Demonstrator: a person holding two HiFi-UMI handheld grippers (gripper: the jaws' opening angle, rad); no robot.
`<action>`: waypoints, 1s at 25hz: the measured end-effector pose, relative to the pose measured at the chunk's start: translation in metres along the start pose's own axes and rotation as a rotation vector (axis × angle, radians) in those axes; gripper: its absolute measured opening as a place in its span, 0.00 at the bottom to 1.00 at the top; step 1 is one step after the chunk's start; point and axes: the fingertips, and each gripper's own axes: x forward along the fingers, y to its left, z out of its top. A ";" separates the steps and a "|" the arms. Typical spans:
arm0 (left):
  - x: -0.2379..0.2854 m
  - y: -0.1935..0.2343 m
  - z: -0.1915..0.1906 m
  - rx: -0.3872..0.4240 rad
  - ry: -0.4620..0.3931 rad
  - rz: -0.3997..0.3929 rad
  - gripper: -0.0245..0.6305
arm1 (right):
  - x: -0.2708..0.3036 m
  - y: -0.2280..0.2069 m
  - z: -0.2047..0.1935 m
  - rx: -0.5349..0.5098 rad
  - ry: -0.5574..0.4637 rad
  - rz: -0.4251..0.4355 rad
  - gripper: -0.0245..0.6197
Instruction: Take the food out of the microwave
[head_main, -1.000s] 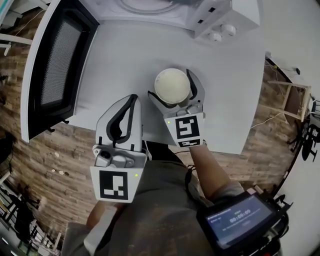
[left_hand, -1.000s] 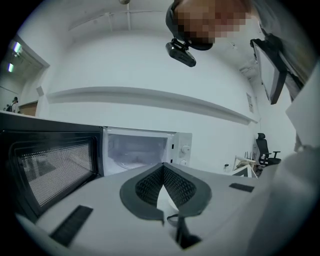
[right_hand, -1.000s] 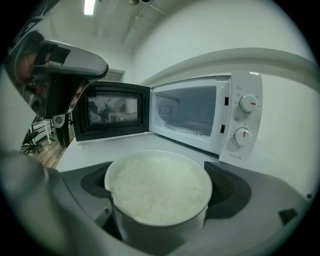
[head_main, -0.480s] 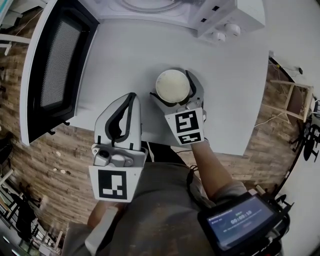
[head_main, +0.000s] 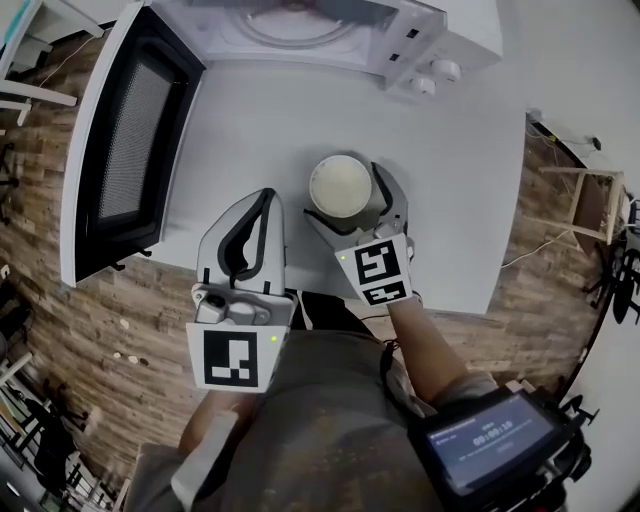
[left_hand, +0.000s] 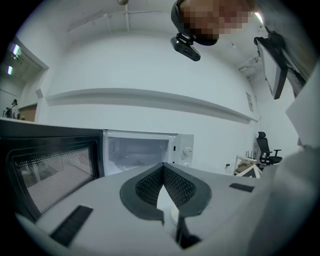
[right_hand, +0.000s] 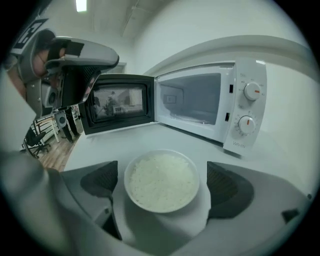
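Note:
A white bowl of rice (head_main: 341, 185) (right_hand: 161, 181) stands on the white table (head_main: 250, 110), in front of the microwave (head_main: 300, 25) (right_hand: 200, 100). The microwave's door (head_main: 125, 140) hangs wide open to the left and its chamber looks empty. My right gripper (head_main: 345, 187) (right_hand: 164, 181) is open around the bowl, one pad on each side with a small gap to the rim. My left gripper (head_main: 266, 196) (left_hand: 163, 167) is shut on nothing, raised to the left of the bowl and pointing toward the microwave (left_hand: 142, 150).
The table's near edge runs just below the grippers, with wooden floor (head_main: 60, 330) beyond it. A wooden stool (head_main: 590, 195) stands off the table's right side. A small screen device (head_main: 490, 440) sits at the person's right hip.
The head view has shifted slightly. The bowl and both grippers keep the same places relative to each other.

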 end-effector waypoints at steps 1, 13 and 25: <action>-0.001 -0.001 0.003 0.005 -0.006 -0.001 0.05 | -0.008 -0.001 0.004 0.001 -0.013 -0.009 0.89; 0.009 -0.017 0.091 0.104 -0.200 0.020 0.05 | -0.116 -0.033 0.159 0.093 -0.454 -0.079 0.84; -0.002 -0.039 0.136 0.171 -0.290 0.035 0.05 | -0.176 -0.038 0.226 0.019 -0.643 -0.176 0.06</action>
